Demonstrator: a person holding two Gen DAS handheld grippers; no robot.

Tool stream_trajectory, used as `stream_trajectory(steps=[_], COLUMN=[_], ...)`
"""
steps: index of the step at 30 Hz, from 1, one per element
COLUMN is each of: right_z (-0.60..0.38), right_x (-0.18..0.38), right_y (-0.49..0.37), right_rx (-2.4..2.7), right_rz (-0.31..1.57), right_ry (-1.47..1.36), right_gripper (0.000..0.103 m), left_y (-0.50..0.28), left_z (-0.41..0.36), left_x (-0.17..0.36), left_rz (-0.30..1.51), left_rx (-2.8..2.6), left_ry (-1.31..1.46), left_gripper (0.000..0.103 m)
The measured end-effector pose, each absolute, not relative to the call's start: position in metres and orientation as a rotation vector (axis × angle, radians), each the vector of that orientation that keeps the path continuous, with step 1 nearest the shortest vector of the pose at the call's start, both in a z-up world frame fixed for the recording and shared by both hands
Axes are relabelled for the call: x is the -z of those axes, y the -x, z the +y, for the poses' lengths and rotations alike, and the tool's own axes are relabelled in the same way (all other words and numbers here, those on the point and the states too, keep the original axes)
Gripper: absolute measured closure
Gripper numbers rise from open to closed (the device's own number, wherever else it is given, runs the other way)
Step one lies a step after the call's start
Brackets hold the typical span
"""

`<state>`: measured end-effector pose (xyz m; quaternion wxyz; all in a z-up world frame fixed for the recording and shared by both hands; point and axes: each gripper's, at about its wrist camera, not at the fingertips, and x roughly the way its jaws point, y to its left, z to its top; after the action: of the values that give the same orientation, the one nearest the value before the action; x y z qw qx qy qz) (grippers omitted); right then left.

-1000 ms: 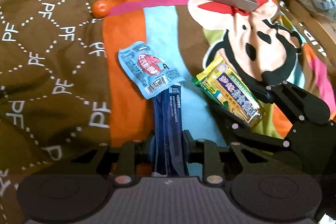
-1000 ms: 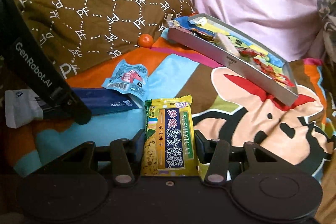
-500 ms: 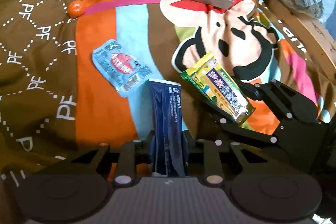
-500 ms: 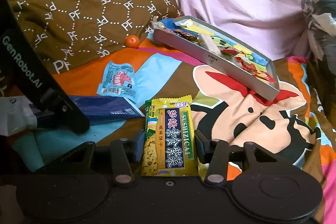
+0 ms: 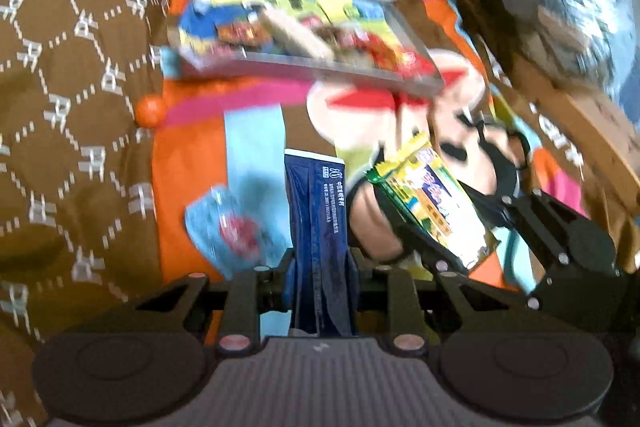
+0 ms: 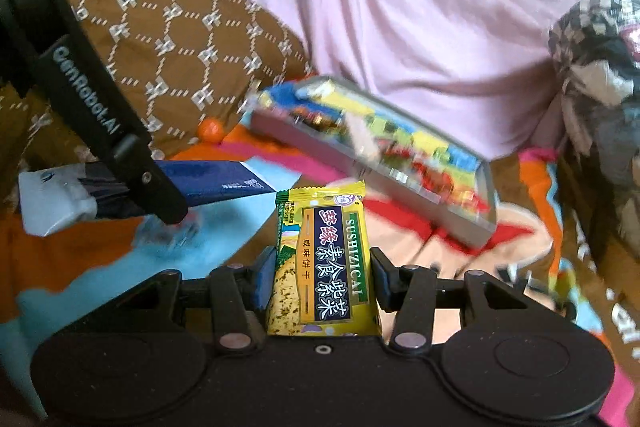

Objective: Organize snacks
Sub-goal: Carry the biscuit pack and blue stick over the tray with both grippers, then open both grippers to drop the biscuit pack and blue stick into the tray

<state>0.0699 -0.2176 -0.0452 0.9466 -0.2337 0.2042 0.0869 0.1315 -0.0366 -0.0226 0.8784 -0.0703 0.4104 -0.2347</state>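
My left gripper (image 5: 320, 259) is shut on a dark blue snack packet (image 5: 318, 223) and holds it above the bedspread. My right gripper (image 6: 320, 267) is shut on a yellow SUSHIZICAI cracker packet (image 6: 322, 263); that packet also shows in the left wrist view (image 5: 432, 203). The blue packet shows at the left of the right wrist view (image 6: 208, 183). A grey tray (image 5: 304, 67) with several colourful snacks lies ahead of both grippers, also in the right wrist view (image 6: 360, 155). A light blue snack pouch (image 5: 228, 227) lies on the bedspread, left of my left gripper.
A small orange ball (image 5: 151, 111) rests by a brown patterned pillow (image 5: 72, 99). Pink cloth (image 6: 420, 11) is piled behind the tray. A cartoon bedspread (image 5: 256, 147) covers the surface. Dark clutter (image 6: 600, 67) stands at the right.
Both grippers have lifted and moved forward toward the tray with their packets. The light blue pouch has fallen back to the lower left of the left wrist view.
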Motion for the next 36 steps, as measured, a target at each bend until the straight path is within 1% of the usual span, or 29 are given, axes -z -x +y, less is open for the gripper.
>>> stream_trajectory(steps=[8,15,20,25,29,36], right_z=[-0.210,-0.211,-0.214,-0.219,-0.224,-0.229], right_x=[0.011,-0.015,-0.013,0.004,0.016,0.032], right_y=[-0.140,-0.238,-0.304,-0.352,-0.369,-0.377], right_rx=[-0.218,-0.185,-0.150,-0.129,-0.127,-0.129], right_rz=[0.321,0.378,0.359,0.389,0.430,0.444], right_ry=[0.496,0.361,0.318,0.279,0.231,0.214], right_gripper=[0.053,0.053,0.053,0.053,0.053,0.053], left_y=[-0.200,-0.275,-0.330,-0.374,-0.392,-0.408], left_z=[-0.038,-0.051,-0.060,-0.063,-0.066,-0.071], left_x=[-0.021,-0.047,-0.043,-0.025,-0.010,0.006], left_rz=[0.736,0.640,0.604,0.631,0.661,0.695], left_rx=[0.433,0.380,0.358,0.335,0.321,0.305], left_ry=[0.198,0.141,0.150,0.160,0.149,0.133], left_gripper=[0.075,0.074,0.074,0.074,0.074,0.074])
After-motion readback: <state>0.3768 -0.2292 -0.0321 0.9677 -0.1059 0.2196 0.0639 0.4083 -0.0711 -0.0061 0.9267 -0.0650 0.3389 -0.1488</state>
